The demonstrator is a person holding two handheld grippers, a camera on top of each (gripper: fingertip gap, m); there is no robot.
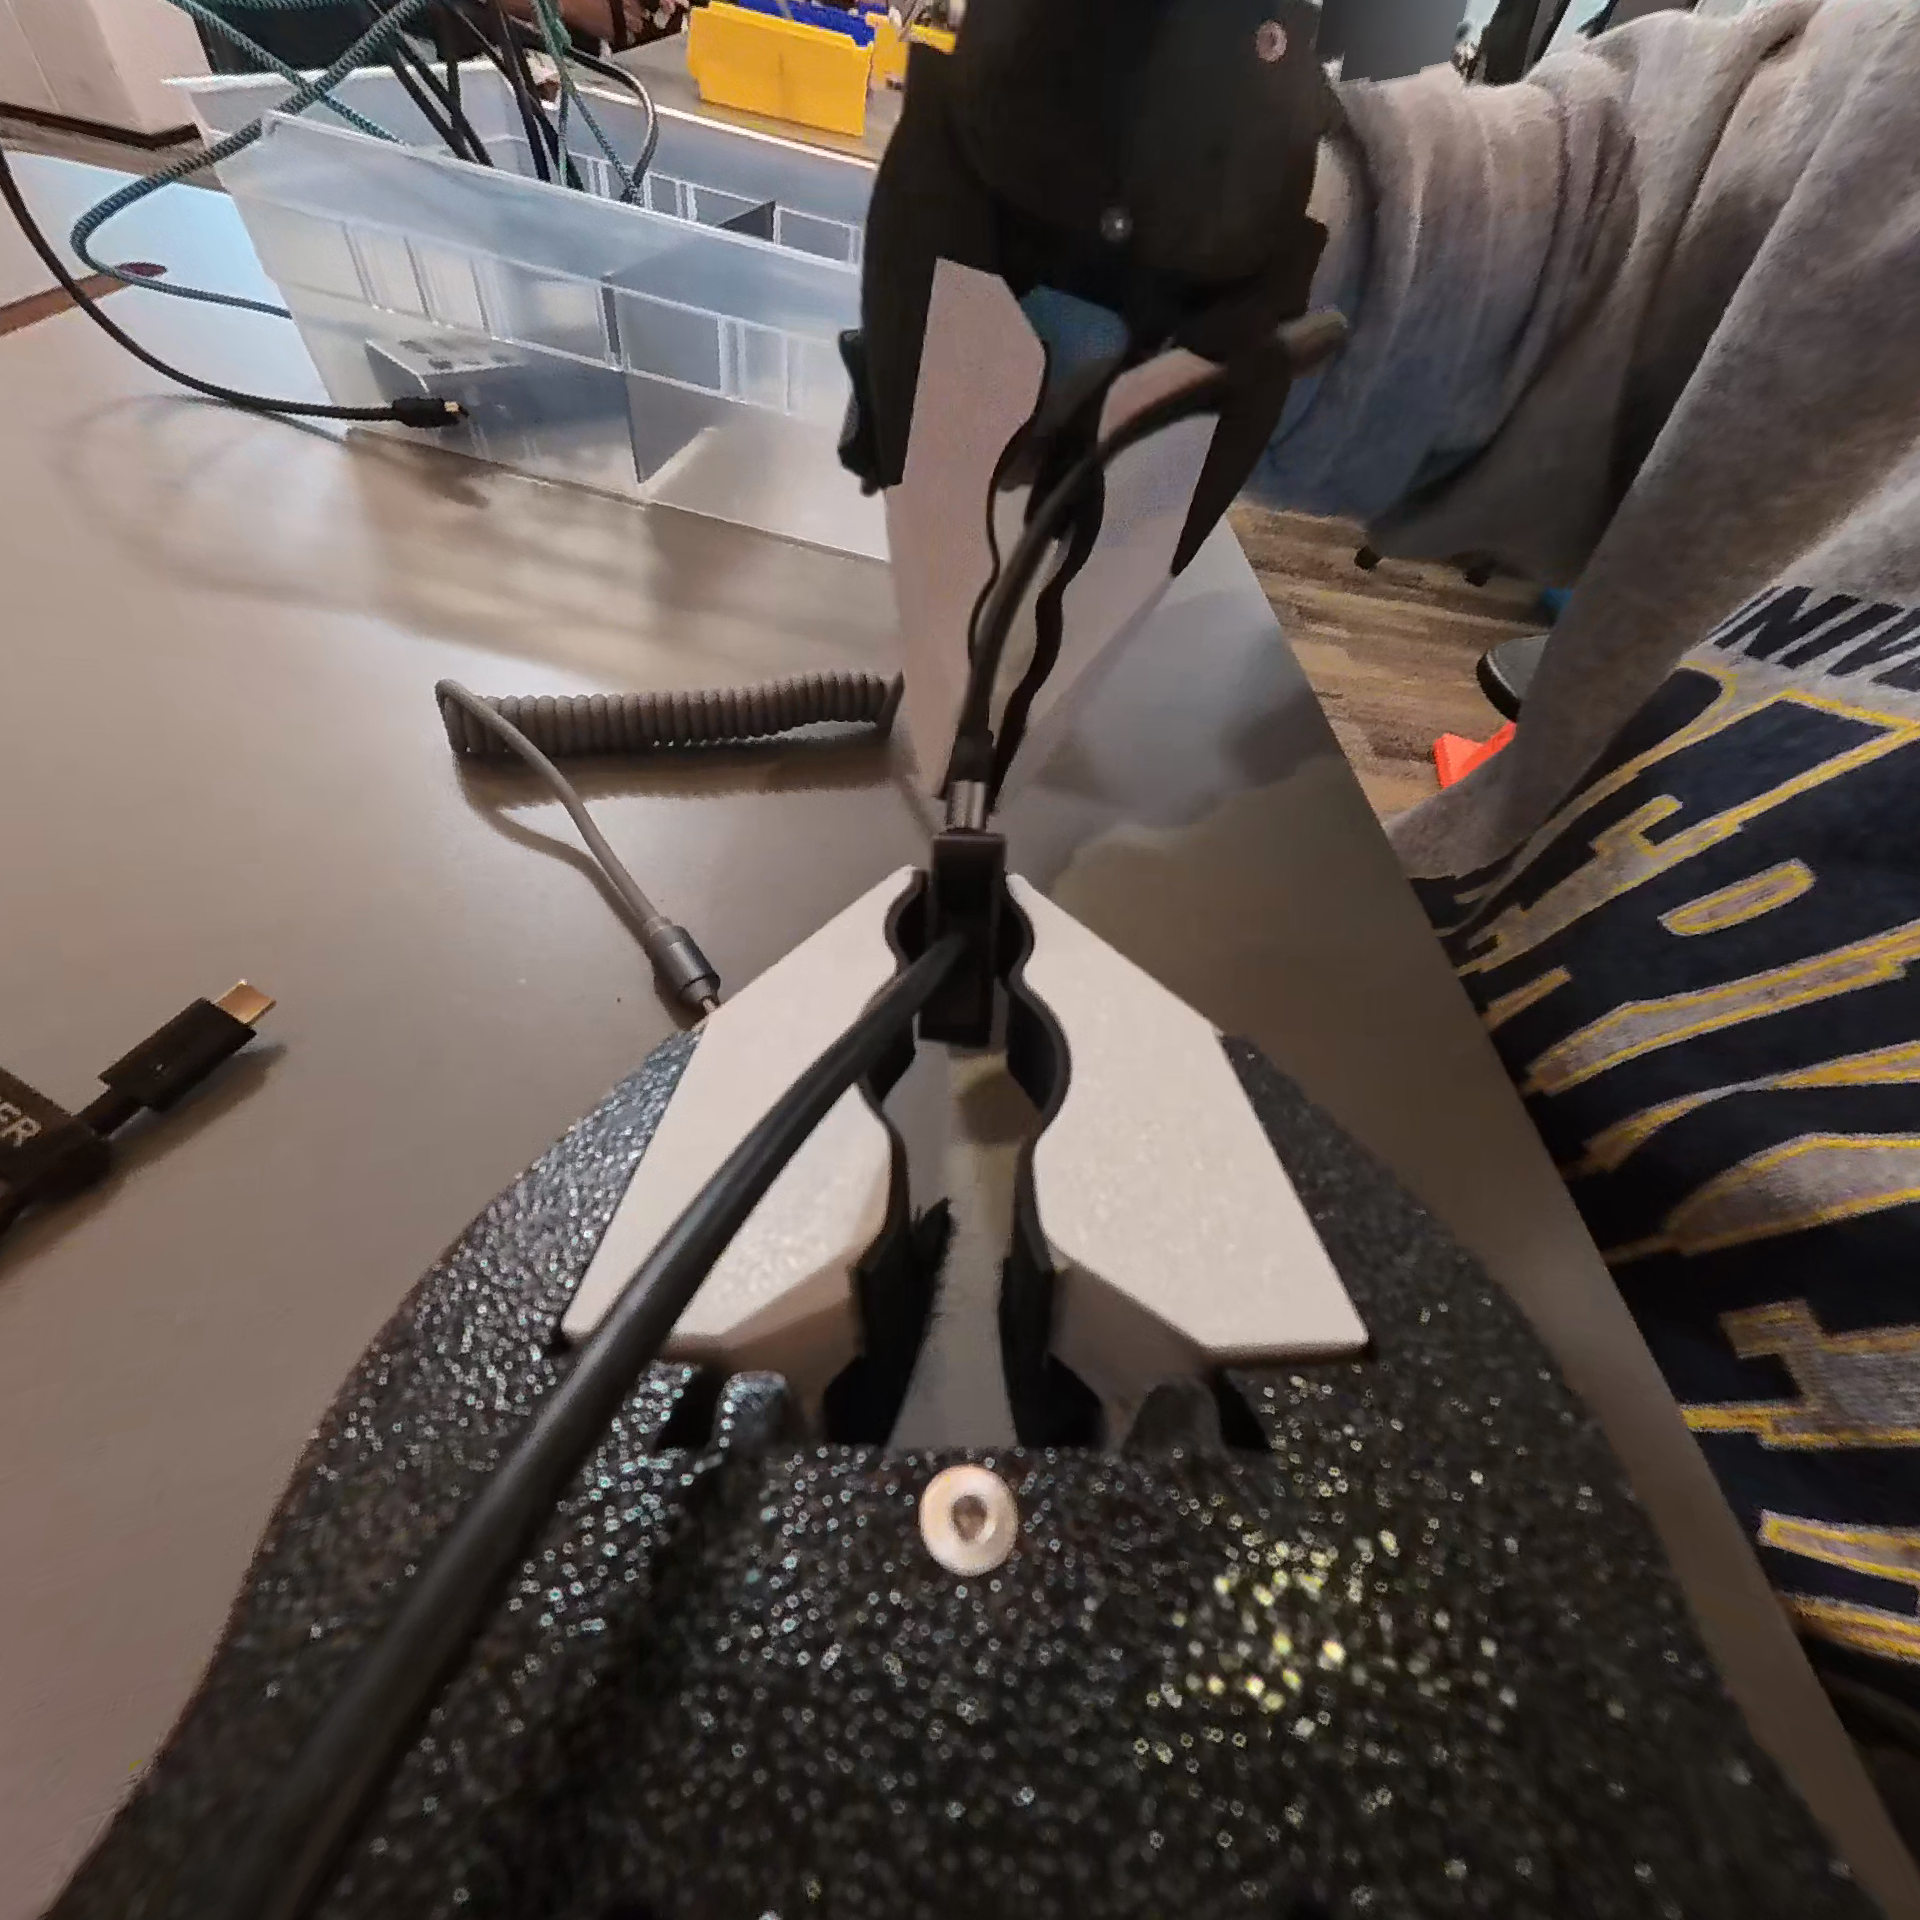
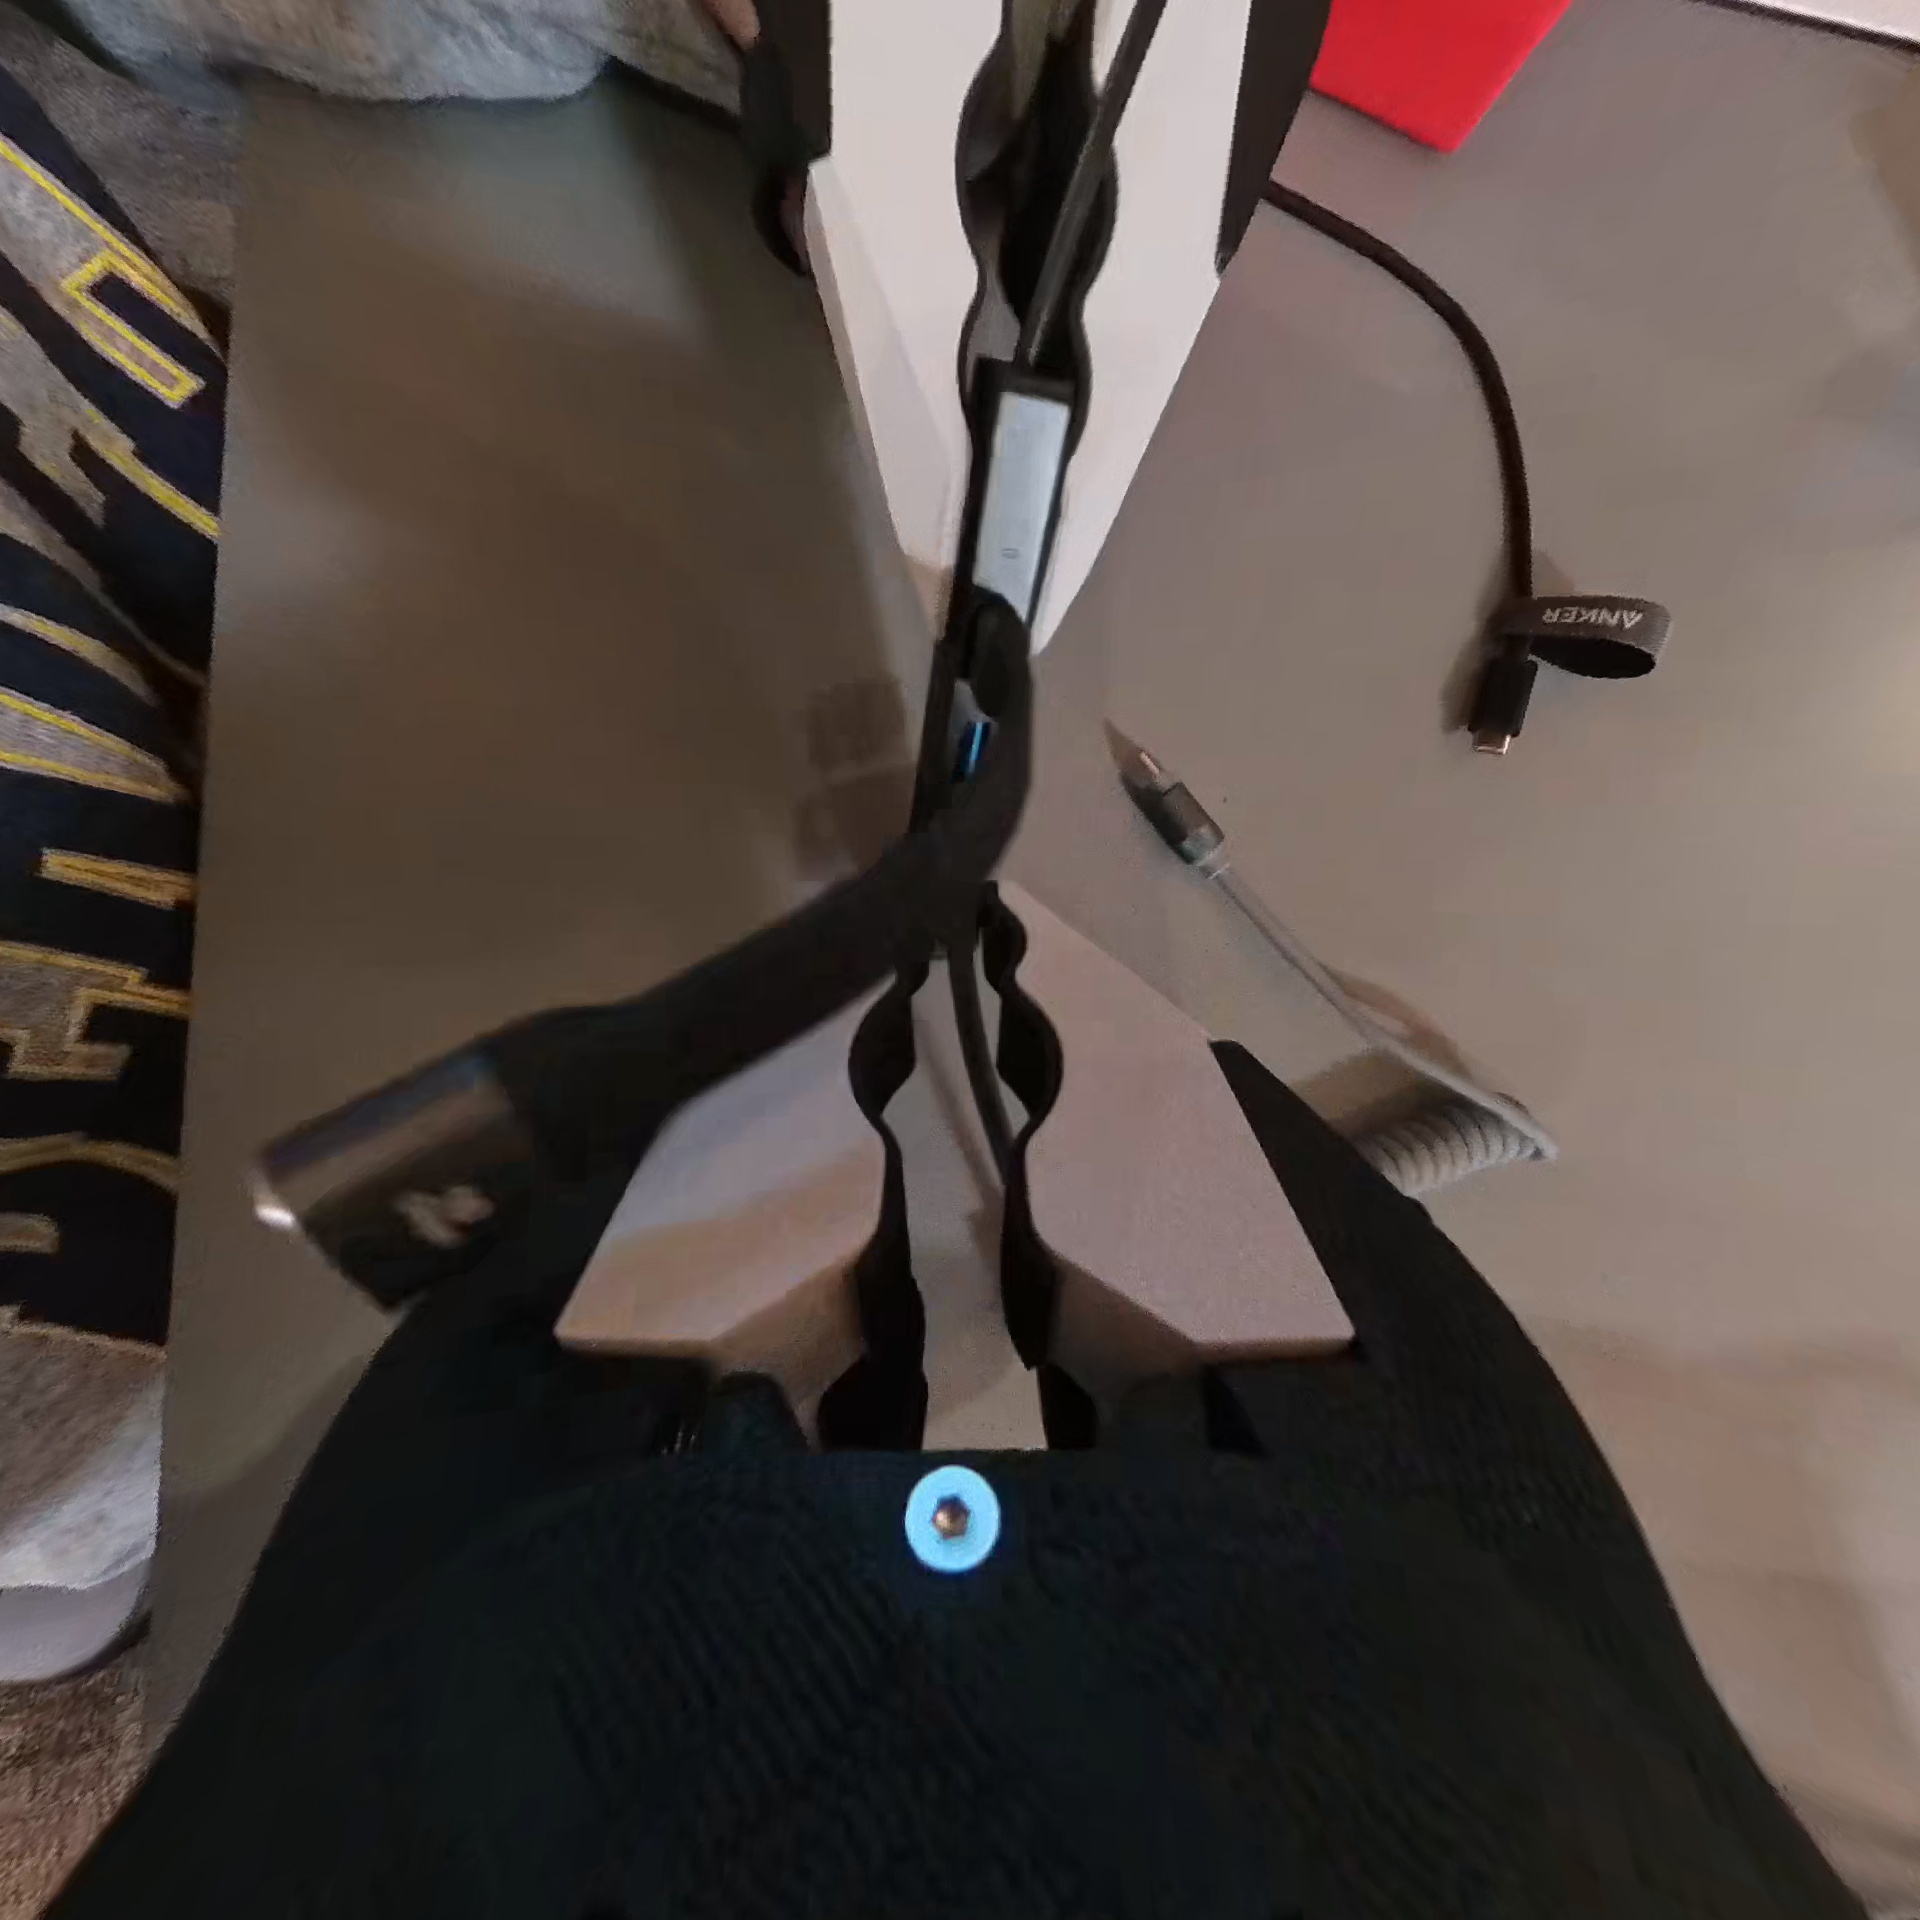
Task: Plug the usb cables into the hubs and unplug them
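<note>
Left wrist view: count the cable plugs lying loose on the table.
3: a small black plug by the clear bin, the grey coiled cable's plug left of the jaws, a gold-tipped black plug at the left edge. Others may be hidden.

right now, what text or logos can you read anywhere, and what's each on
I won't quote writing, so here is only where it stands.
On the cable strap: white brand lettering, legible.
On the sweatshirt: large yellow-edged letters, cut off.
On the second strap: white letters, cut off by the picture's edge.
On the hub: a tiny mark, too small to read.
</note>
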